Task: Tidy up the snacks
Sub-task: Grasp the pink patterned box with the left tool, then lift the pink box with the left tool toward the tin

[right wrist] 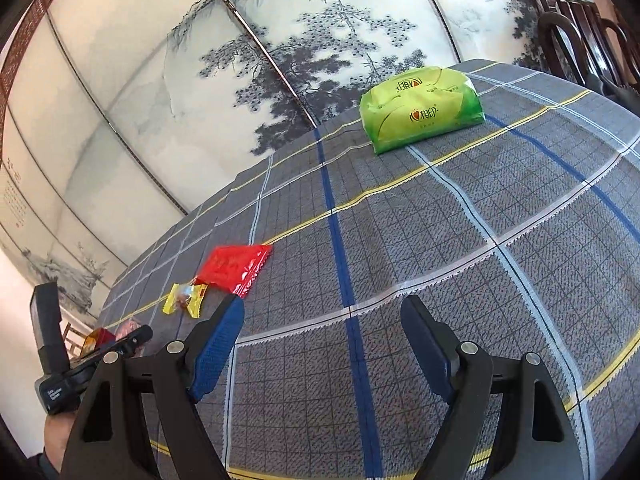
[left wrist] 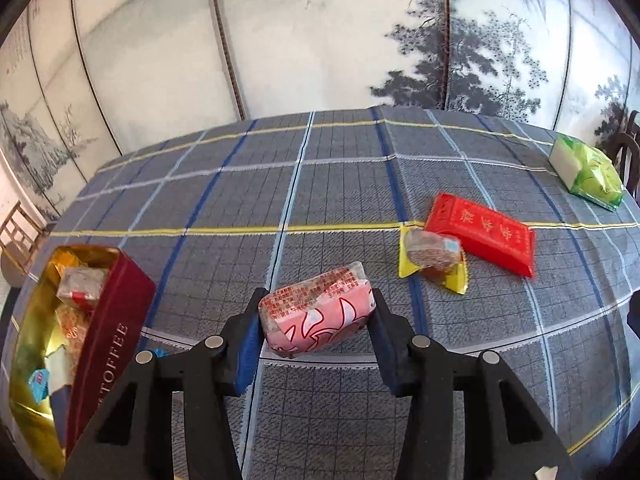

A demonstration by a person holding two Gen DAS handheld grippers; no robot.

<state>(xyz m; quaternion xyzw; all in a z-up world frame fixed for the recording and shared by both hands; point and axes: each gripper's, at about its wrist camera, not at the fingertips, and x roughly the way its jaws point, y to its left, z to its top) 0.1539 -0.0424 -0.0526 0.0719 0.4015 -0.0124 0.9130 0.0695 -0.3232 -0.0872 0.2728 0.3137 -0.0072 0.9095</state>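
Left gripper (left wrist: 316, 312) pinching a pink wrapped snack (left wrist: 316, 314) between its blue pads (left wrist: 249, 344), pack tilted, one end up; lifted or resting on the cloth, cannot tell. Just left of it, an open dark-red toffee box (left wrist: 106, 340) with gold lining (lettering "TOFFEE" on the side wall), holding several small wrapped sweets (left wrist: 80, 288), among them a little blue one (left wrist: 39, 384). Further right on the grey plaid tablecloth (left wrist: 328, 200): a yellow-wrapped candy (left wrist: 434, 260) with a clear window, touching the near corner of a flat red packet (left wrist: 482, 234) with gold characters. Well apart at the far right edge, a green tissue pack (left wrist: 588, 172). Right gripper (right wrist: 322, 344) spread wide, nothing between its blue pads (right wrist: 218, 352), above bare tablecloth (right wrist: 500, 208). From the right wrist view: red packet (right wrist: 234, 266) and yellow-wrapped candy (right wrist: 186, 298) ahead to the left, touching; green tissue pack (right wrist: 420, 106) at the far side near the table edge; left gripper's body (right wrist: 88, 360) at lower left, with a bit of the toffee box (right wrist: 98, 338) and of the pink snack (right wrist: 128, 326) showing behind it. Painted folding screen (left wrist: 280, 40) with ink trees behind the table, dark wooden chair (right wrist: 580, 28) at right.
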